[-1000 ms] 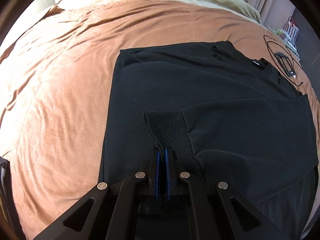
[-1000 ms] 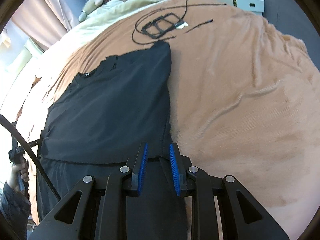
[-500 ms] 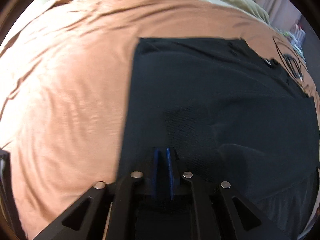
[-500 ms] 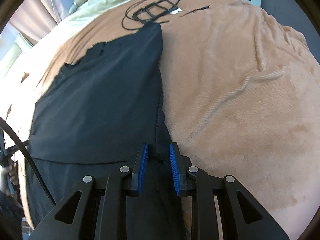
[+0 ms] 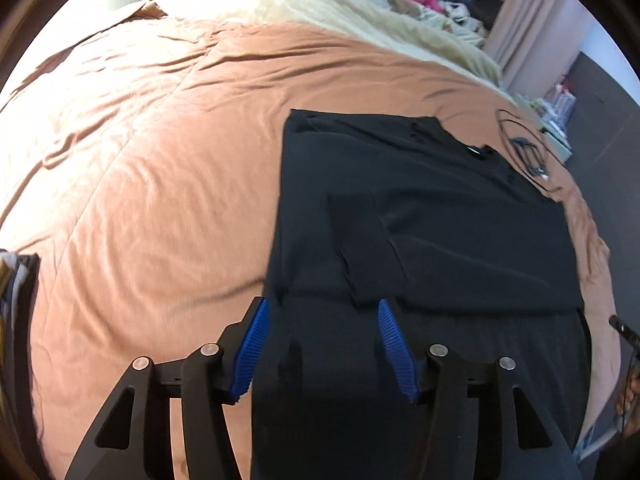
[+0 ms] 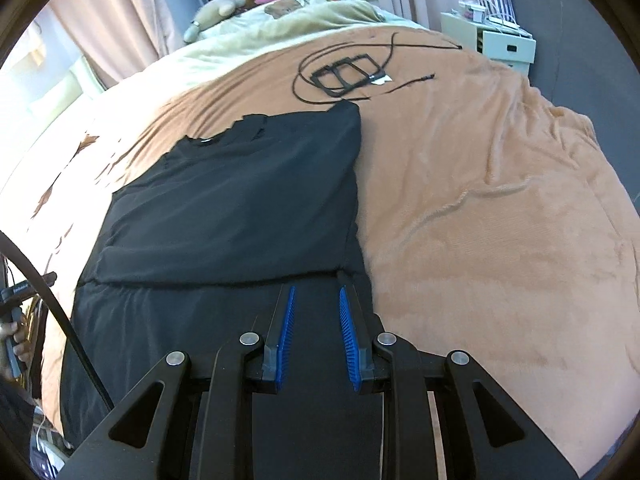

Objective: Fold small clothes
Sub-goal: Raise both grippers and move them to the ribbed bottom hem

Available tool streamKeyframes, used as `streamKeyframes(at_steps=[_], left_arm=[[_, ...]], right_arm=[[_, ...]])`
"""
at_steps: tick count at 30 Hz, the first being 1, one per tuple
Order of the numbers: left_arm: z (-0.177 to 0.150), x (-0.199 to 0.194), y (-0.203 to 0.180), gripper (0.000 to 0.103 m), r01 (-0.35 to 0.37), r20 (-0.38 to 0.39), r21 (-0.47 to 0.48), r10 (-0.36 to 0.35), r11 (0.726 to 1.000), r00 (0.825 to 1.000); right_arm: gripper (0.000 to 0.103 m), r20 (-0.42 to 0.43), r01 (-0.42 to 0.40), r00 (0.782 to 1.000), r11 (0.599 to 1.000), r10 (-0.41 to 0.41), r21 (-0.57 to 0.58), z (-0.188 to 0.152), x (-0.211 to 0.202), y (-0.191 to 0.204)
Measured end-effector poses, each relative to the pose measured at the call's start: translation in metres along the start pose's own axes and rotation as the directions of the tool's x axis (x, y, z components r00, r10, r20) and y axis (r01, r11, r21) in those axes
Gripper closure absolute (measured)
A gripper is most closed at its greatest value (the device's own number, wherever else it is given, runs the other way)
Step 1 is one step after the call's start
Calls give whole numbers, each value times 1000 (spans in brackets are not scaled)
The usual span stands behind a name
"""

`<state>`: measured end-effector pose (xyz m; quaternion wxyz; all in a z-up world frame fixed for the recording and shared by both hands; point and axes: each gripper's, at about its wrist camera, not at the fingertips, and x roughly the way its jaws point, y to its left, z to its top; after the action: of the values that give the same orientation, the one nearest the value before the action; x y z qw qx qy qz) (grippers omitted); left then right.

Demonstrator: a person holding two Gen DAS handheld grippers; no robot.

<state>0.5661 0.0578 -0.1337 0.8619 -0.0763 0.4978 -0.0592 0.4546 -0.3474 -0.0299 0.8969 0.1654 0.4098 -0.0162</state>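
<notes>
A black long-sleeved top (image 5: 440, 216) lies flat on the brown bedspread (image 5: 160, 184), its sides folded in to a narrow rectangle. A ribbed cuff (image 5: 360, 240) lies on top near the hem. My left gripper (image 5: 322, 312) is open and empty over the top's lower left part. In the right wrist view the top (image 6: 240, 208) stretches away from me. My right gripper (image 6: 316, 296) is open and empty over the lower right part, by the right edge.
Black cables and a black frame (image 6: 348, 74) lie on the bedspread just past the top's collar. A cream blanket (image 5: 320, 4) with soft toys lies at the head of the bed. A white drawer unit (image 6: 496, 40) stands beside the bed.
My left gripper was shut on the ribbed cuff, has let it go on the top and drawn back, now open wide. My right gripper has pulled back a little, still open.
</notes>
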Motion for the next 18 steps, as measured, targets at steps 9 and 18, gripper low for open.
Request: streamKeyframes(at_steps=[9, 18], left_arm=[[-58, -53, 0, 37, 4, 46, 75, -7, 997, 999], [-112, -96, 8, 18, -44, 94, 133, 31, 990, 995]], right_arm=[[78, 48, 4, 999, 999, -2, -46, -39, -60, 8], [18, 103, 52, 994, 990, -39, -130, -88, -99, 32]])
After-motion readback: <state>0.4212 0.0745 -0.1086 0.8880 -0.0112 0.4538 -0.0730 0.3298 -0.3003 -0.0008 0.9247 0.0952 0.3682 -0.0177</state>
